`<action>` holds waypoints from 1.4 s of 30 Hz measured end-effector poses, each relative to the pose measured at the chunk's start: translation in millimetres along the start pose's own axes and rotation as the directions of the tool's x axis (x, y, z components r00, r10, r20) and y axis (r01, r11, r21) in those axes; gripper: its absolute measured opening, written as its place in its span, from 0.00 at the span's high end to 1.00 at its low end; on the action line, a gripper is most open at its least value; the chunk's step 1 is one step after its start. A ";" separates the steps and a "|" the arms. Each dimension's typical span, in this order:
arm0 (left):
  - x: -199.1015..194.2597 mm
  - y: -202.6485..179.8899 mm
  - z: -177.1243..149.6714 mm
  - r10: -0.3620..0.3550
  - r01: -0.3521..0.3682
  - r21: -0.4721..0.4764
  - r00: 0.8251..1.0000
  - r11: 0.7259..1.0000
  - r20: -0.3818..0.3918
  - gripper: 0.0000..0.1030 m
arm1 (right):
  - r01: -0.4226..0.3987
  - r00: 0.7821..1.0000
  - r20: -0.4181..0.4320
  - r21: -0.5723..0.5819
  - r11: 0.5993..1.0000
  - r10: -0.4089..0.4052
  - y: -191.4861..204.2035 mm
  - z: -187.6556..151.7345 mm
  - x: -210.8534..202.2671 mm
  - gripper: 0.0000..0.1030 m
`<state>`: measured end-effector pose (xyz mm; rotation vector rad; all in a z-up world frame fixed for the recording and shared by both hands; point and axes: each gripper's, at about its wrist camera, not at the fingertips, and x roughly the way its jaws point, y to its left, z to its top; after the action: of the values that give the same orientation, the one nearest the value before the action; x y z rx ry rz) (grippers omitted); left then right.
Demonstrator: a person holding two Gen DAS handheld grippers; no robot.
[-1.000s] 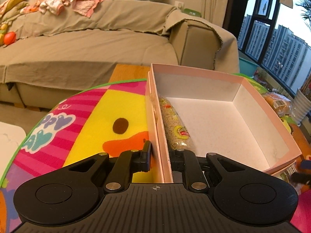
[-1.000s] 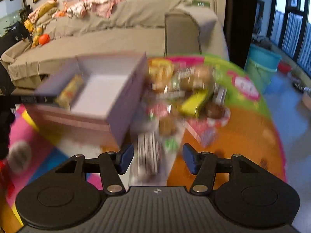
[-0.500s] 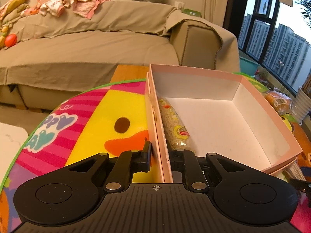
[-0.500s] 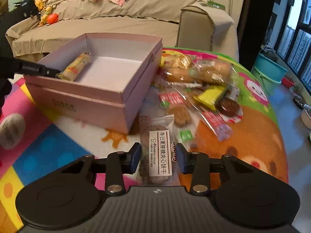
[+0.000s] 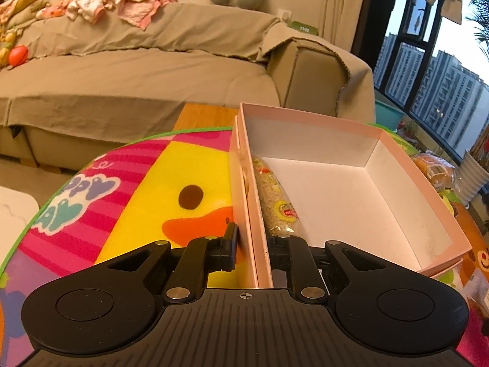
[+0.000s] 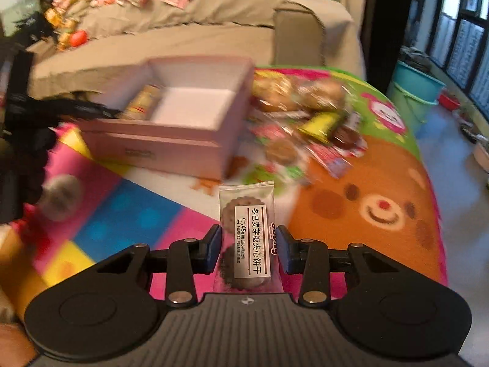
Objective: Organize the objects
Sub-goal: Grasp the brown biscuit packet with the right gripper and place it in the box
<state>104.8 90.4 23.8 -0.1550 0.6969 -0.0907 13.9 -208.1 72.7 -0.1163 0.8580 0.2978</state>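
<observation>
Left tongs (image 5: 251, 244) clamp the pink box (image 5: 345, 183) side wall, lower centre — grain-bar packet (image 5: 276, 202) inside. Right tongs (image 6: 248, 246) grip a biscuit packet (image 6: 247, 229), lower centre; snack pile (image 6: 305, 122) upper right on tabletop.

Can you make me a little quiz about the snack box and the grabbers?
1. True or false: the pink box is full of snacks.
2. What does the right gripper hold? A) an orange ball B) a biscuit packet C) a green cushion
3. Fill in: the left gripper pinches the box's near ____.

Key: 1 false, only one long snack packet shows inside; 2 B; 3 wall.
</observation>
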 end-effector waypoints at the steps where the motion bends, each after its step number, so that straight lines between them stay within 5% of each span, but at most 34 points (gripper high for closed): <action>1: 0.1 0.7 -0.6 -0.001 0.001 -0.002 1.000 1.000 0.003 0.84 | -0.019 1.000 0.008 -0.006 1.000 0.019 5.1 3.9 -3.2 0.63; 14: -0.8 6.0 -2.3 -0.020 0.020 -0.021 1.000 1.000 0.022 0.83 | -0.221 0.968 0.123 0.019 0.975 0.217 45.7 90.8 1.6 0.63; 24: -3.3 7.6 -3.7 -0.027 0.028 -0.016 0.999 0.999 0.021 0.83 | -0.225 0.974 0.022 0.095 0.970 0.223 73.7 160.6 106.6 0.63; 31: -4.1 6.5 -4.8 -0.022 0.023 -0.029 0.999 0.999 0.023 0.83 | -0.191 0.981 -0.006 0.171 0.967 0.195 79.0 171.7 150.0 0.60; 42: -5.9 4.2 -6.8 -0.006 0.007 -0.042 1.000 0.999 0.025 0.83 | -0.135 0.984 0.129 0.099 0.986 0.121 53.5 146.9 91.3 0.51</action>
<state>96.1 94.5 21.7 -0.1990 0.6742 -0.0804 160.6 -105.6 100.0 0.0574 0.7592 0.3749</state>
